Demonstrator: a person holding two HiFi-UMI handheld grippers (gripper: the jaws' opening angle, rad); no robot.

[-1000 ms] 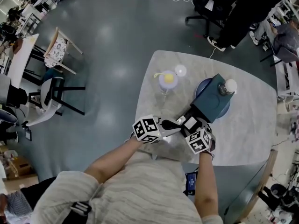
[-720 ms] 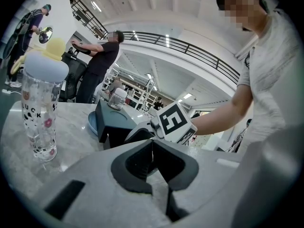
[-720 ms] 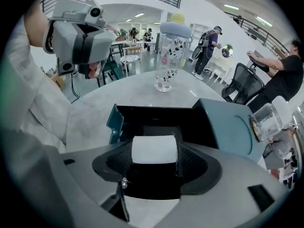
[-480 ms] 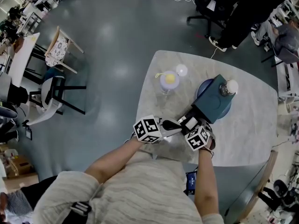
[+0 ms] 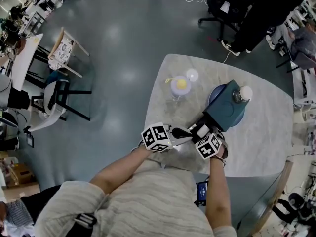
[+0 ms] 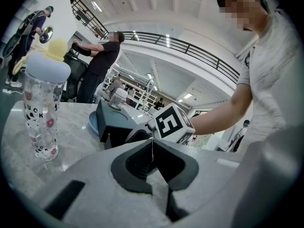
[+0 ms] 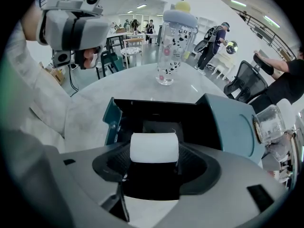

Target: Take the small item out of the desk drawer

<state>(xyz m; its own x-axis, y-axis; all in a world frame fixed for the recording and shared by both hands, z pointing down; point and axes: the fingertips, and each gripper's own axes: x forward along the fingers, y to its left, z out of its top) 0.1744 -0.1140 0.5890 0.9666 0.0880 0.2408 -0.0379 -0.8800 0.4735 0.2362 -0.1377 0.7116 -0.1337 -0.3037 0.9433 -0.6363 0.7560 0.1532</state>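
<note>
A teal desk box point(image 5: 228, 105) stands on the marble table point(image 5: 261, 132), its drawer point(image 7: 142, 115) pulled open towards me. My right gripper point(image 7: 154, 151) is just in front of the open drawer, shut on a small white roll-shaped item point(image 7: 154, 147). In the head view the right gripper point(image 5: 200, 130) is at the drawer's mouth. My left gripper point(image 5: 186, 131) hovers beside it, jaws closed together with nothing between them point(image 6: 152, 144). The teal box point(image 6: 114, 125) and the right gripper's marker cube point(image 6: 170, 122) show in the left gripper view.
A clear patterned bottle point(image 5: 178, 85) with a pale lid and yellow knob stands at the table's far left, a white round disc point(image 5: 191, 74) by it. A glass jar point(image 5: 242, 93) sits atop the box. Chairs and people are around the room.
The right gripper's cube has drifted slightly toward the left gripper. Nothing else has visibly changed.
</note>
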